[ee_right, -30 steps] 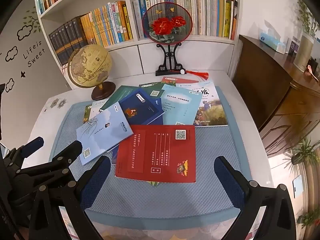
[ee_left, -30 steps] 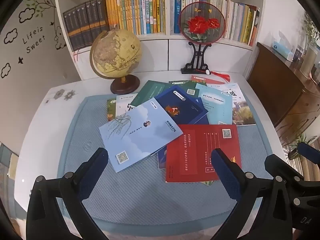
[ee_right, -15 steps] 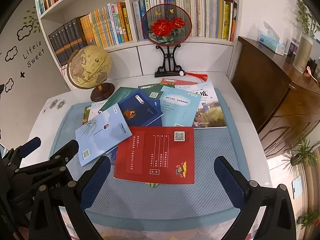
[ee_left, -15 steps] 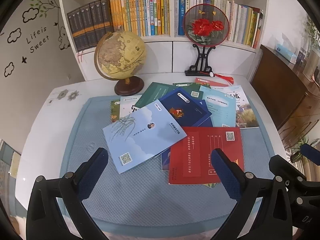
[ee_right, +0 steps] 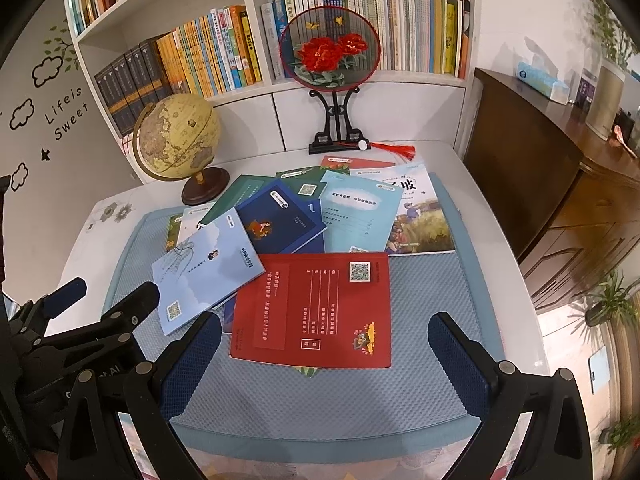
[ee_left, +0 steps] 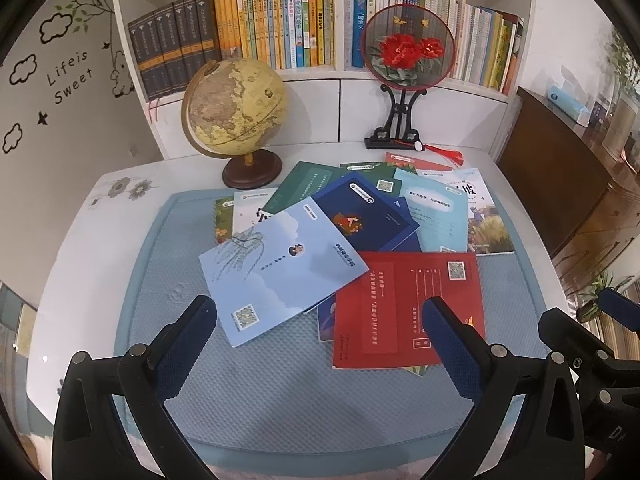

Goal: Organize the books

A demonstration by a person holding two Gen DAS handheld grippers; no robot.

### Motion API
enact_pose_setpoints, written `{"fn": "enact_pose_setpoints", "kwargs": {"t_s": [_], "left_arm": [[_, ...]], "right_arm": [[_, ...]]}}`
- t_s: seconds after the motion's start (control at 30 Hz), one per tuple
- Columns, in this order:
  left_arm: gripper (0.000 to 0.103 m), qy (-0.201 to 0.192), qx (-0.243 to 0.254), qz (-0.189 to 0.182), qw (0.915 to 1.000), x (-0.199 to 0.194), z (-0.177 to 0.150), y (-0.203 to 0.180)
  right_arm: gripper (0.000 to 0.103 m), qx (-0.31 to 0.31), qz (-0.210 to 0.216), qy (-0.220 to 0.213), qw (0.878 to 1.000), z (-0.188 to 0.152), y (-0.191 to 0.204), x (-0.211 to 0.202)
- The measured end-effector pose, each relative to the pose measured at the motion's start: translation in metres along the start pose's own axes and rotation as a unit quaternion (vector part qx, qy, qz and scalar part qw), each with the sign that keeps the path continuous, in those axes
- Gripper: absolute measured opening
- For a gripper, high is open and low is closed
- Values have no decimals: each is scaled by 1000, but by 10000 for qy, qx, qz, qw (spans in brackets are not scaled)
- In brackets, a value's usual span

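Several thin books lie scattered and overlapping on a blue mat (ee_left: 280, 400) (ee_right: 432, 280). A red book (ee_left: 404, 304) (ee_right: 316, 308) lies nearest, a light blue book (ee_left: 276, 272) (ee_right: 204, 272) left of it, a dark blue book (ee_left: 360, 216) (ee_right: 280, 224) behind. Further back lie a pale teal book (ee_left: 436, 216) (ee_right: 360, 208) and an illustrated book (ee_right: 420, 220). My left gripper (ee_left: 320, 328) is open, above the mat's near side, holding nothing. My right gripper (ee_right: 326, 344) is open too, hovering before the red book. The left gripper's body (ee_right: 80, 320) shows at the right wrist view's left edge.
A globe (ee_left: 234, 112) (ee_right: 176, 136) stands at the table's back left, a round red-flower fan on a black stand (ee_left: 406, 56) (ee_right: 330, 52) at the back middle. Bookshelves (ee_left: 280, 28) full of upright books line the wall. A dark wooden cabinet (ee_right: 540, 168) stands right of the table.
Both cameras have drifted slightly, so the books sit a little lower and further left in the left wrist view. The books have not moved and both grippers stay open.
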State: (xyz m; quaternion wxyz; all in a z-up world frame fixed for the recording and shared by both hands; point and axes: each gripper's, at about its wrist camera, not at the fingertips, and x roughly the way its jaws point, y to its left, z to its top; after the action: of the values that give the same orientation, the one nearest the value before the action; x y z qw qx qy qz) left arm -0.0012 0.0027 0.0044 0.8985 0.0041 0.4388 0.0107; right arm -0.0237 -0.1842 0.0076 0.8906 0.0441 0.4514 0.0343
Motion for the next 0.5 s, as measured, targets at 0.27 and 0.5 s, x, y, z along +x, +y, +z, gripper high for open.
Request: {"fn": "enact_pose_setpoints", "kwargs": {"t_s": [0.27, 0.5], "left_arm": [[102, 54, -7, -30, 10000, 4, 0, -1], [102, 90, 9, -54, 9999, 8, 1, 0]], "right_arm": [[103, 41, 16, 52, 10000, 1, -1, 4], [103, 103, 43, 95, 9999, 2, -4, 8]]}}
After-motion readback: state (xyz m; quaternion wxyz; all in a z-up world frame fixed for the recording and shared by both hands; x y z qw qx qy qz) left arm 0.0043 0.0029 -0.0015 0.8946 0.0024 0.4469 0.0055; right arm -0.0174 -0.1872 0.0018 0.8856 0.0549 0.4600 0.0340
